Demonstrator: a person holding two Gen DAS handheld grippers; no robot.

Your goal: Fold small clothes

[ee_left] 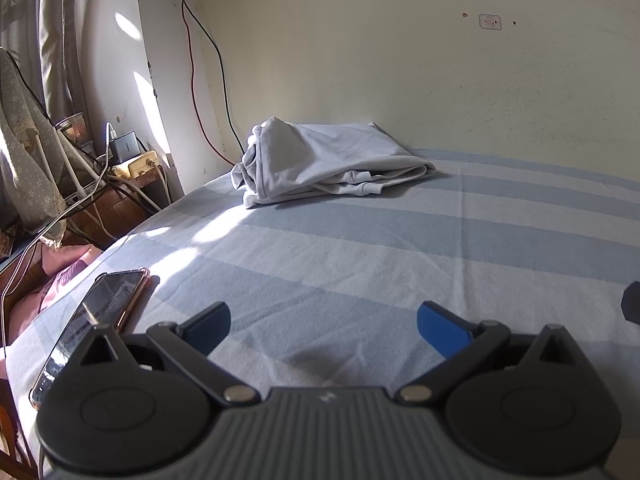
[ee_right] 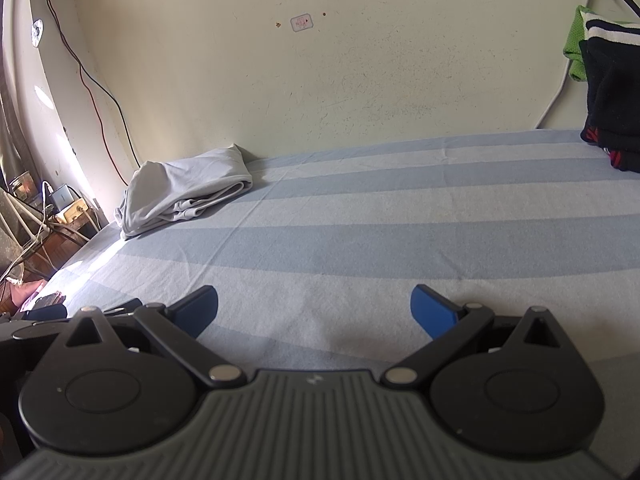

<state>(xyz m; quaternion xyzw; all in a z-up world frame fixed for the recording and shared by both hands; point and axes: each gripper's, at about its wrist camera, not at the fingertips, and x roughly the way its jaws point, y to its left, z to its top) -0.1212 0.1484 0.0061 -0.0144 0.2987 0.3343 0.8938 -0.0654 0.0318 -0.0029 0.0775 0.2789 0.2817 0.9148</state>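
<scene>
A folded pale grey garment (ee_left: 328, 160) lies on the blue-striped bed sheet (ee_left: 360, 248) at the far left by the wall; it also shows in the right wrist view (ee_right: 184, 192). My left gripper (ee_left: 324, 322) is open and empty, low over the sheet near the front, well short of the garment. My right gripper (ee_right: 314, 306) is open and empty too, low over the sheet (ee_right: 380, 220), to the right of the left gripper, whose black body (ee_right: 48, 316) shows at the left edge.
A phone (ee_left: 96, 320) lies on the bed's left edge beside my left gripper. A side table with chargers and cables (ee_left: 120, 160) stands left of the bed. Dark clothes (ee_right: 612, 100) are stacked at the far right. A cream wall (ee_right: 320, 80) backs the bed.
</scene>
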